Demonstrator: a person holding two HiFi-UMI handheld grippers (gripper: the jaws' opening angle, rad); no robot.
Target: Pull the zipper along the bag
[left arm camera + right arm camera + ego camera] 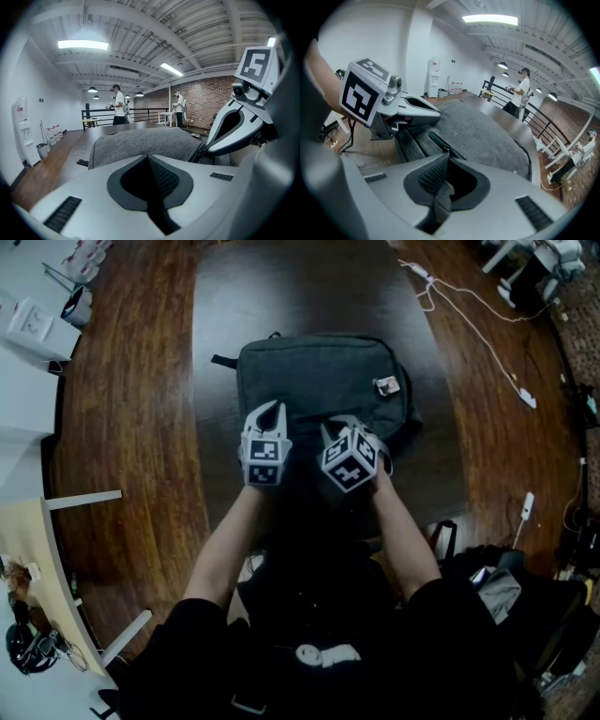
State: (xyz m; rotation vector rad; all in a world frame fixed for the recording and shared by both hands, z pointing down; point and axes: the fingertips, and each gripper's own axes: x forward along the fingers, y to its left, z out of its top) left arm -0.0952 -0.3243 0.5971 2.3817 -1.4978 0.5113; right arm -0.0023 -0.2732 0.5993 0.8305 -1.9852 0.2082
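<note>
Bag [319,371] lies flat on the worktop [309,287], with bare surface beyond its far edge and on both sides. At its near edge my left claw [148,157] is pinched closed, and just beside it my right claw [443,157] grips the grey zipper pull [442,197].

Loft-style open workspace, reads as a lab or studio. Exposed white ceiling beams [140,28] with strip lights [83,44], brick wall [206,98], black railing [140,112], wood floor [131,427]. Water dispenser [434,77] by the wall, cables [473,320] across the floor, other people [119,105] at the far end.
</note>
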